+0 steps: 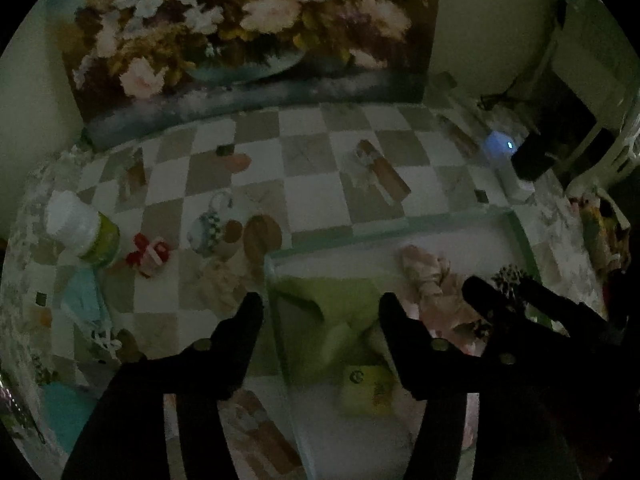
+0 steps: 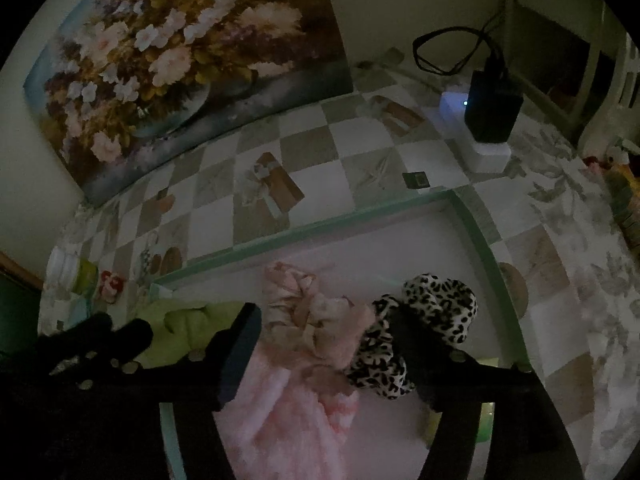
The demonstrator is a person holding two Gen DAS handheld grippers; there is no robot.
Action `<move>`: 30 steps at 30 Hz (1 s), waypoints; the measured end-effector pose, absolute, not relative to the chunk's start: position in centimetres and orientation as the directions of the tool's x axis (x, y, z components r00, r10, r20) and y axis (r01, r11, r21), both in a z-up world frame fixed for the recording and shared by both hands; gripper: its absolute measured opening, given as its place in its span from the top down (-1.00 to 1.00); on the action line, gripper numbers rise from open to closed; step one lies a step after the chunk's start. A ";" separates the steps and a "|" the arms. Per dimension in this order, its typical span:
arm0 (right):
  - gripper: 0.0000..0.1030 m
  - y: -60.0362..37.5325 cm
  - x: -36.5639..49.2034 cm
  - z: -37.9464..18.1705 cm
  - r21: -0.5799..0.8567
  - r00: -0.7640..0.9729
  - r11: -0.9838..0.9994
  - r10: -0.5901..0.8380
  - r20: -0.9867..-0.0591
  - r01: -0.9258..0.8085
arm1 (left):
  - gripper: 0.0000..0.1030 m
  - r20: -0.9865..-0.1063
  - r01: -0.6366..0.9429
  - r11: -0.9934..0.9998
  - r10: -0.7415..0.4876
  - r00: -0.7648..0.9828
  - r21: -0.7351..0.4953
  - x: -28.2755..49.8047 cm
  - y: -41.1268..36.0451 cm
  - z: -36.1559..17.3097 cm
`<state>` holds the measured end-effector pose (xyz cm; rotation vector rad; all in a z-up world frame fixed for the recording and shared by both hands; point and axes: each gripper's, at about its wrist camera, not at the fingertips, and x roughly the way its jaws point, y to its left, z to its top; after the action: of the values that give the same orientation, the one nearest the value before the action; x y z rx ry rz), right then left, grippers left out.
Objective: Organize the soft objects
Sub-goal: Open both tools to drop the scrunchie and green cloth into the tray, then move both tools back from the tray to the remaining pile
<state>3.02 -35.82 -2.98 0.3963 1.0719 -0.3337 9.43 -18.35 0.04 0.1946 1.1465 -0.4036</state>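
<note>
A white tray with a green rim [image 1: 400, 222] [image 2: 320, 224] holds soft things. A lime-green cloth [image 1: 336, 304] [image 2: 180, 324] lies at its left end. A crumpled pink garment [image 1: 432, 280] [image 2: 304, 312] fills the middle, and a leopard-print fluffy piece [image 1: 510, 276] [image 2: 440, 304] lies to the right. My left gripper [image 1: 320, 312] hangs open over the green cloth, pads apart from it. My right gripper [image 2: 326, 320] is open above the pink garment, its right finger in front of the leopard piece. Each gripper shows in the other's view: right gripper [image 1: 504, 288], left gripper [image 2: 120, 332].
On the checkered tablecloth left of the tray lie a white-and-green container [image 1: 80, 232], a small red item [image 1: 148, 254], a teal cloth [image 1: 84, 300] and a checkered pouch [image 1: 208, 228]. A white box with a black adapter [image 2: 490, 112] stands at the back right. A floral painting [image 1: 240, 32] leans on the wall.
</note>
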 end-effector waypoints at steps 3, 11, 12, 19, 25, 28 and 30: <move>-0.89 -35.6 2.9 -2.5 0.124 0.448 0.886 -0.101 -0.888 0.447 | -0.84 -0.905 0.355 0.934 -0.183 0.383 -0.038 10.1 -17.2 0.1; -1.00 -36.1 2.5 -2.8 0.095 0.418 0.873 -0.132 -0.899 0.479 | -0.98 -0.911 0.238 0.971 -0.109 0.398 -0.012 11.9 -14.1 -0.6; -1.00 -36.1 2.5 -2.9 0.091 0.417 0.874 -0.135 -0.899 0.478 | -0.98 -0.910 0.227 0.974 -0.101 0.403 -0.007 12.0 -13.7 -0.6; -1.00 -35.8 2.4 -2.7 0.082 0.421 0.875 -0.146 -0.895 0.477 | -0.99 -0.909 0.140 0.990 -0.063 0.412 -0.005 12.3 -10.6 -0.4; -1.00 -34.8 2.3 -2.5 0.066 0.409 0.888 -0.143 -0.901 0.456 | -0.99 -0.895 0.088 0.995 -0.078 0.439 -0.044 11.6 -8.0 0.6; -1.00 -33.9 2.4 -2.4 0.043 0.402 0.900 -0.150 -0.903 0.433 | -0.99 -0.893 0.070 0.996 -0.080 0.443 -0.054 11.4 -6.9 1.1; -1.00 -33.2 2.4 -2.4 0.031 0.399 0.908 -0.153 -0.904 0.418 | -0.99 -0.891 0.062 0.996 -0.085 0.445 -0.063 11.3 -6.2 1.4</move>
<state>2.40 -33.23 -2.41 0.2714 1.1054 -0.3668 11.33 -6.21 1.39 -0.0226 1.1056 -0.0908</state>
